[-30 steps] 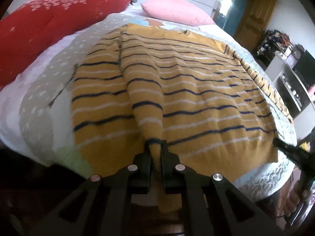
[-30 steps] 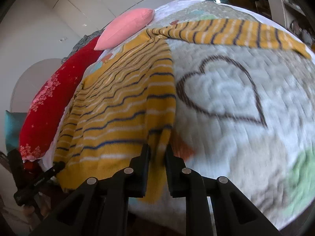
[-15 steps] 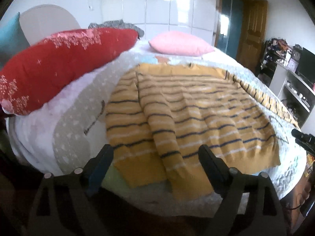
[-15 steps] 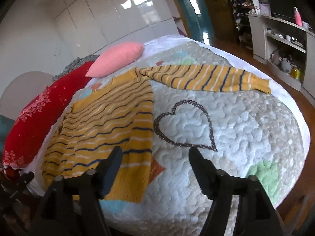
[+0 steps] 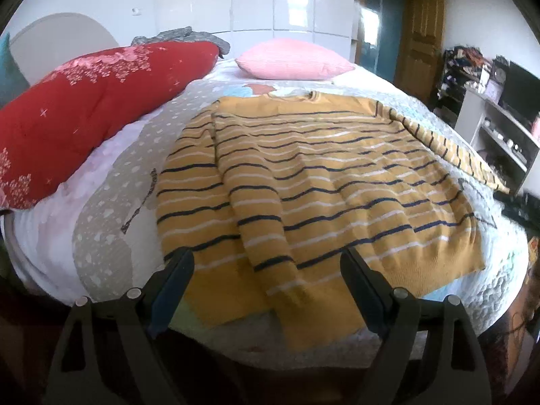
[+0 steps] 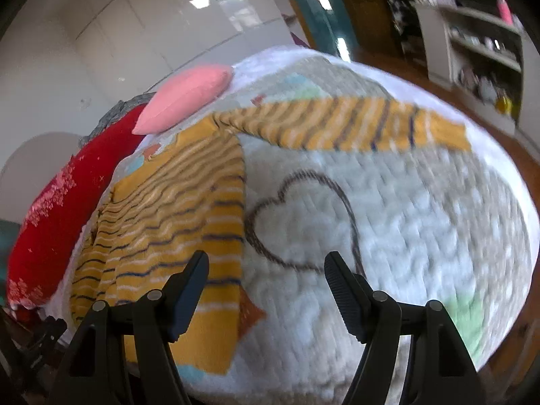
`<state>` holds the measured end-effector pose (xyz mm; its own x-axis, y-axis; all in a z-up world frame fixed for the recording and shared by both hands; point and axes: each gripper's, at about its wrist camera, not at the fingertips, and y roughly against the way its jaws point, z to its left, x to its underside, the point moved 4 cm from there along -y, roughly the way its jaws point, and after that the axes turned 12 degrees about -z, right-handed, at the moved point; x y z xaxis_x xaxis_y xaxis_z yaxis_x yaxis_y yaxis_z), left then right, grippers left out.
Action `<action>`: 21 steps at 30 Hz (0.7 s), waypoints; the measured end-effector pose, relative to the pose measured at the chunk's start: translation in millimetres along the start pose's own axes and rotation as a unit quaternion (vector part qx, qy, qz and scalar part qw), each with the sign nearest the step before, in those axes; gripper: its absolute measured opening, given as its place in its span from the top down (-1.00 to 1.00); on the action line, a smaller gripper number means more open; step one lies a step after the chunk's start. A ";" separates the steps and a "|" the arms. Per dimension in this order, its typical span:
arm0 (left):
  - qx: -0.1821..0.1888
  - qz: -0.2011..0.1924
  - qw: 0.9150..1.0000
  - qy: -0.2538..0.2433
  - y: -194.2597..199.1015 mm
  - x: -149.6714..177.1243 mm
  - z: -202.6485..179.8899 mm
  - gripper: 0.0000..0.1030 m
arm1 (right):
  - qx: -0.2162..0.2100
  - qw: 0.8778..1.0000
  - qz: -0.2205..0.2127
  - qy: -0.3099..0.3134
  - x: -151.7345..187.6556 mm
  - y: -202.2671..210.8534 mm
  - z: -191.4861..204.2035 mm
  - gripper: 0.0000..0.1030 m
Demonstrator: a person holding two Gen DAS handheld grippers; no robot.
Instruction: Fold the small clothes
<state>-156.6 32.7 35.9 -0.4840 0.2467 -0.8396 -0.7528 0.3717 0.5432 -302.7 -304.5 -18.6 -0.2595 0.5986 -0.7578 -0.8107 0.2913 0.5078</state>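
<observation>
Mustard-striped sweater [image 5: 324,182] lies flat on the bed [image 6: 422,222], collar toward the pink pillow [image 5: 290,59], hem nearest, long axis down the bed; one sleeve is folded across the body, the other stretches sideways. Left gripper [image 5: 266,280] and right gripper [image 6: 266,280] both hover wide open and empty. Next, probably, folding in that outstretched sleeve.

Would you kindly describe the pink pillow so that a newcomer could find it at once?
Start at the bed, covered by a pale quilt. The pink pillow lies at its far end, beyond the striped sweater's collar. Unlike the long red cushion beside it, it is small, plain and pale pink.
</observation>
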 end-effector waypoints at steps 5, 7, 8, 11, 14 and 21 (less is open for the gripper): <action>0.006 -0.005 1.000 0.001 -0.9 -11.5 -8.8 -0.70 | -0.004 0.999 -0.012 0.036 -19.4 -24.5 20.2 -0.47; 0.006 -0.005 1.000 -0.004 -2.0 -15.0 -12.5 -0.70 | 0.007 1.000 -0.011 0.027 -26.4 -38.4 11.7 -0.47; 0.010 -0.006 1.000 -0.008 -2.6 -16.2 -14.9 -0.70 | 0.011 1.000 -0.008 0.012 -29.4 -44.6 2.7 -0.47; 0.015 -0.008 1.000 -0.012 -3.5 -17.2 -19.2 -0.70 | 0.025 0.998 -0.002 -0.063 -37.6 -56.8 -36.3 -0.47; 0.020 -0.005 1.000 -0.008 -7.4 -17.1 -19.8 -0.70 | 0.049 0.991 -0.007 -0.125 -45.1 -60.4 -78.1 -0.47; 0.024 0.004 1.000 0.013 -16.5 -17.7 -15.5 -0.70 | 0.057 0.968 -0.036 -0.241 -57.1 -62.6 -147.5 -0.47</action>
<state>-142.5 8.3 41.7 -0.5025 0.2271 -0.8342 -0.7265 0.4120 0.5499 -314.6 -467.0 -67.6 0.0931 0.8439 -0.5284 -0.7474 0.4098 0.5229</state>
